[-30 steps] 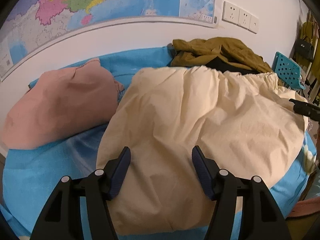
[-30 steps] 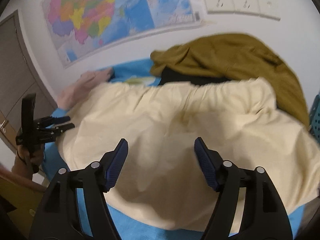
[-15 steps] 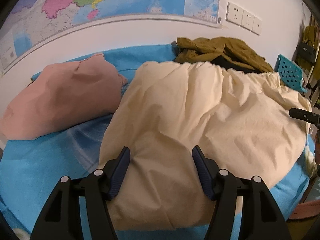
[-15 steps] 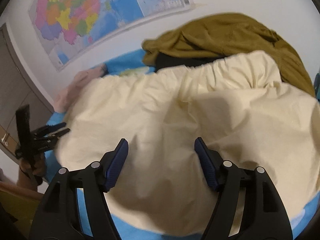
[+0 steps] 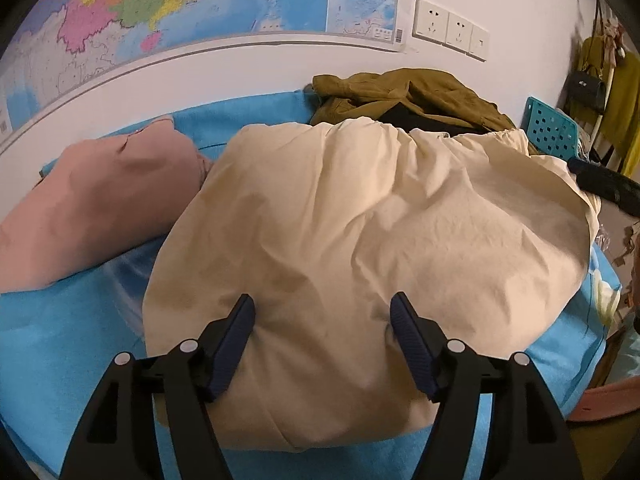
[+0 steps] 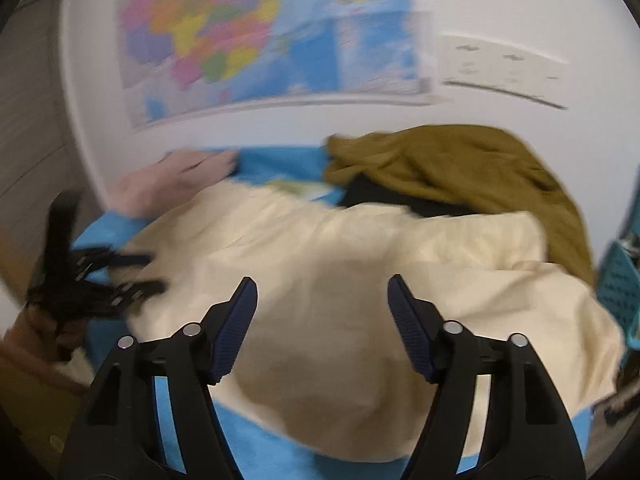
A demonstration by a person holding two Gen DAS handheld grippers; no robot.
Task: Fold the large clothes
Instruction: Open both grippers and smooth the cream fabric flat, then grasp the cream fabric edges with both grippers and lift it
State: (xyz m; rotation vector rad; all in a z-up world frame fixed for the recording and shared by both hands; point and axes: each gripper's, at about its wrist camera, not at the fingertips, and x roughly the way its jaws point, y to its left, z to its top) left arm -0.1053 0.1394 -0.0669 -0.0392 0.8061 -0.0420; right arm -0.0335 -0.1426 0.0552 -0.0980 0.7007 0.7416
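A big cream garment (image 5: 360, 248) lies bunched in a mound on the blue-covered bed (image 5: 60, 328), filling most of it. Left claw (image 5: 322, 340) hangs just above the garment's near edge w/ its blue pads wide apart; its jaws have just been opening, nothing pinched between them. Right claw (image 6: 322, 320) hovers over the same garment from the other side, jaws apart too but just been closing, cloth below them, not gripped. That view is blurred. Left of the cream garment sits a pink garment (image 5: 92, 204); behind it, by the wall, an olive jacket (image 5: 404, 96) on top of sth black. Wall map (image 5: 180, 12) above.
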